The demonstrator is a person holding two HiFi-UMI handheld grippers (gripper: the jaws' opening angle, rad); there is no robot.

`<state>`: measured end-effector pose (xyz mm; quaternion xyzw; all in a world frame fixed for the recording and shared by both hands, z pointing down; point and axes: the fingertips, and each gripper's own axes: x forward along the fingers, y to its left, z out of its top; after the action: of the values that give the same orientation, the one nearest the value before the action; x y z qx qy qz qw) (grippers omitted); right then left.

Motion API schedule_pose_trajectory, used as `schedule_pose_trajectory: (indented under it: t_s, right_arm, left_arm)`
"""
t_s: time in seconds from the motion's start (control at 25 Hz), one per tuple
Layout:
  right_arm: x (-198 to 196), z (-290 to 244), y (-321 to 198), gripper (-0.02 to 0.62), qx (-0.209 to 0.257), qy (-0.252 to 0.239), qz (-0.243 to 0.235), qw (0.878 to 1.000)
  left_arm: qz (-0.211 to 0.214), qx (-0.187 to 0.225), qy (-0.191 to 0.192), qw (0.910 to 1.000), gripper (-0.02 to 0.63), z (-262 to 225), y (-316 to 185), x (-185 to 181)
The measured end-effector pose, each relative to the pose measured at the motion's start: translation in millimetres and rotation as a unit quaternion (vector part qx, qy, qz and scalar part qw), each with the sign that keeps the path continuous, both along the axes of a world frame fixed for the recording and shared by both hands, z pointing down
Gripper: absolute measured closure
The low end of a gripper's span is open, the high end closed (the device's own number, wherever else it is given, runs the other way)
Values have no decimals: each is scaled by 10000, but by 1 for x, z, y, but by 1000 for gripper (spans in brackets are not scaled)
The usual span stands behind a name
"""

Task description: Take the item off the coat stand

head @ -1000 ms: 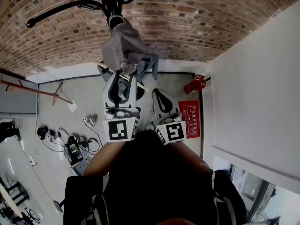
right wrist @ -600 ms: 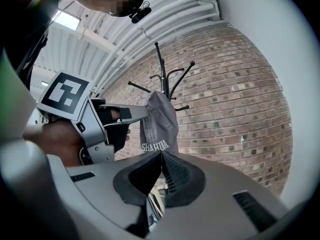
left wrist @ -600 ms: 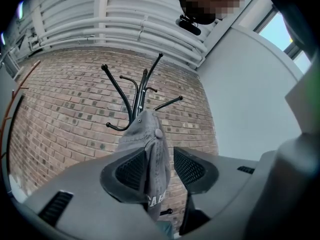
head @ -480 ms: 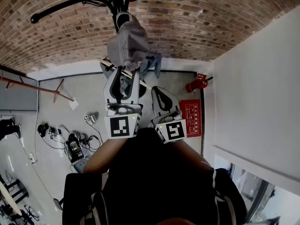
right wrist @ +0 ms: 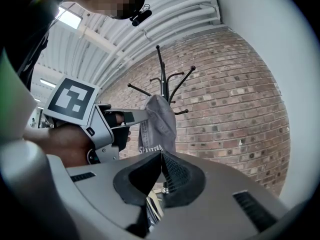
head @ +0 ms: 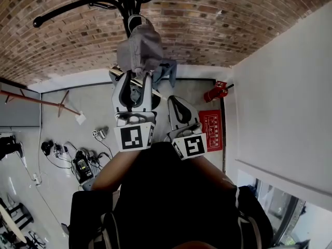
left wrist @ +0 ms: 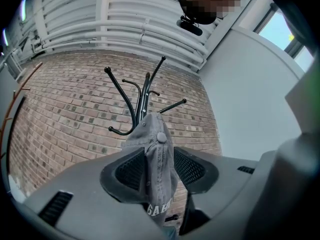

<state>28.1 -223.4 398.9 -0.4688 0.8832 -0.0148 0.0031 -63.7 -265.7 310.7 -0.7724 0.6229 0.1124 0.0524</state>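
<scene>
- Cap (left wrist: 158,156): grey, white lettering at its lower edge. It hangs from the stand (left wrist: 143,96), in front of the brick wall (head: 233,25).
- Your left gripper (head: 133,78): raised to the cap. Its jaws are spread wide, one on either side of the hanging fabric. The cap sits between the pads, not pinched.
- Your right gripper (right wrist: 161,156): lower, just beside the left and apart from the cap. Its jaws are clenched together, empty.
</scene>
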Motion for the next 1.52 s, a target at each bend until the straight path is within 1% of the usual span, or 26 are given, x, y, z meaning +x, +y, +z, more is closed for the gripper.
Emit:
schedule_pose_trajectory:
  t_s: [0.24,0.56,0.84,1.16,1.52]
  right_arm:
    - [-3,2,-2,577,-43,13,32,10000]
    - [-7,3,-2,577,-65,43,39,10000]
    - [-4,3,1,577,-82,70,60,9999]
    - [0,3,10,577,-107,40,53,9999]
    - [8,4,23,577,-87,-27,133,9999]
  left_arm:
    - [32,76,-9,10000,428,-7,-8,-4]
    - [170,24,54,9998,430,-7,-12,2]
    - [180,-25,42,9998,433,-8,-12,3]
    - [193,-98,98,9997,500,-8,-2,6]
    - [209,80,22,9997,518,-23,11,8]
